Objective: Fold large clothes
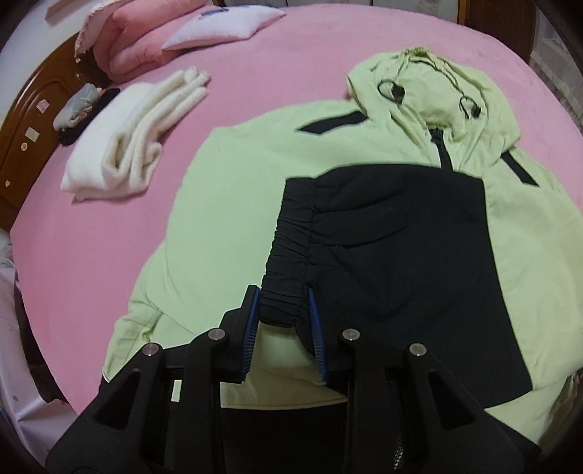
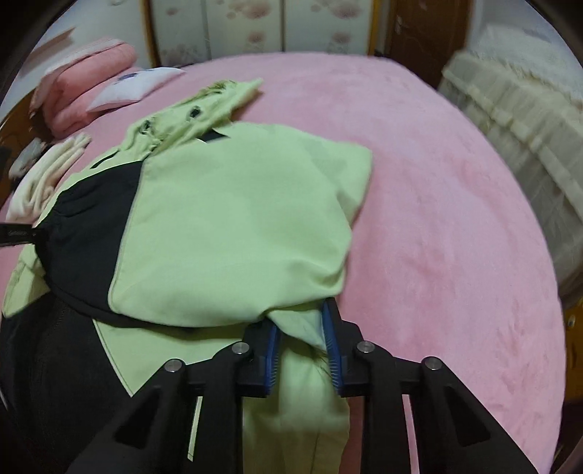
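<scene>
A light green hooded jacket [image 1: 226,204] with black panels lies on the pink bed [image 1: 277,73], hood at the far end. Its black lower part with the elastic hem [image 1: 291,240] is folded up over the body. My left gripper [image 1: 283,295] is shut on that black hem. In the right wrist view the jacket [image 2: 233,226] has a green fold lying over the black panel [image 2: 91,233]. My right gripper [image 2: 302,321] is shut on a bunched green edge of the jacket at the fold's near corner.
A folded white garment [image 1: 124,138] lies left of the jacket, with pink bedding [image 1: 124,40] and a white pillow [image 1: 222,25] beyond it by the wooden headboard [image 1: 32,105]. A cream blanket [image 2: 517,120] lies off the bed's right side.
</scene>
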`<state>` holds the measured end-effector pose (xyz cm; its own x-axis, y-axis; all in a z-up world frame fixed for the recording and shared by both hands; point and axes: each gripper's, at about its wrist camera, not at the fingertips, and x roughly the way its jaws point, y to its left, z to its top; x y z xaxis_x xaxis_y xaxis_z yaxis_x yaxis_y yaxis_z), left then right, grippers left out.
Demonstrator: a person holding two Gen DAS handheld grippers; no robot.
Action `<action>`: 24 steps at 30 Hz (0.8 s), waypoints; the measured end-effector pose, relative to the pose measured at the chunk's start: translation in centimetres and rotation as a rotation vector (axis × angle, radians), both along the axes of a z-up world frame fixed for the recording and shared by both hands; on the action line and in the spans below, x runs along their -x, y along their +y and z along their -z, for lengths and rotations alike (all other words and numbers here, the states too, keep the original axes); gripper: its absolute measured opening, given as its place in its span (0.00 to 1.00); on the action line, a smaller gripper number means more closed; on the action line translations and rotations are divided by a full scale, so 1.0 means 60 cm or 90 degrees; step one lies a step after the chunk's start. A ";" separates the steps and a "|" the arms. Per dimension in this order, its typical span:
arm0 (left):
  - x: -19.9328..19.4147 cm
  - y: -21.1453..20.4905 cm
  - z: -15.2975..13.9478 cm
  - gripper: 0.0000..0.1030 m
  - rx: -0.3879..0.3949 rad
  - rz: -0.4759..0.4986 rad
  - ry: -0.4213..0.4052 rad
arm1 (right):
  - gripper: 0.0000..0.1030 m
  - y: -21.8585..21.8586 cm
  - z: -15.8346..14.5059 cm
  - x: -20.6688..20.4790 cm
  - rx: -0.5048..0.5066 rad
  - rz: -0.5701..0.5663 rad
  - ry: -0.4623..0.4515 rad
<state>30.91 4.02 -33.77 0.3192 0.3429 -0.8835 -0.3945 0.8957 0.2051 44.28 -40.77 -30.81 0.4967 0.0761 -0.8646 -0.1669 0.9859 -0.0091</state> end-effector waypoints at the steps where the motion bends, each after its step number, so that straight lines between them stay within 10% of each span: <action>1: 0.000 0.000 0.002 0.23 -0.013 -0.005 0.007 | 0.22 0.000 0.009 -0.017 -0.012 0.018 0.013; 7: -0.017 0.031 0.034 0.24 -0.002 -0.035 0.075 | 0.22 -0.037 0.034 -0.027 -0.024 0.088 0.055; 13: 0.002 0.034 -0.007 0.58 -0.046 -0.068 0.041 | 0.22 -0.052 -0.013 -0.004 -0.071 0.130 0.049; 16: 0.026 0.014 -0.043 0.58 -0.101 -0.096 0.000 | 0.22 -0.037 -0.044 -0.003 -0.051 0.200 0.030; 24: 0.055 -0.086 -0.088 0.58 -0.031 -0.001 -0.084 | 0.22 0.098 -0.109 0.034 -0.003 0.187 -0.075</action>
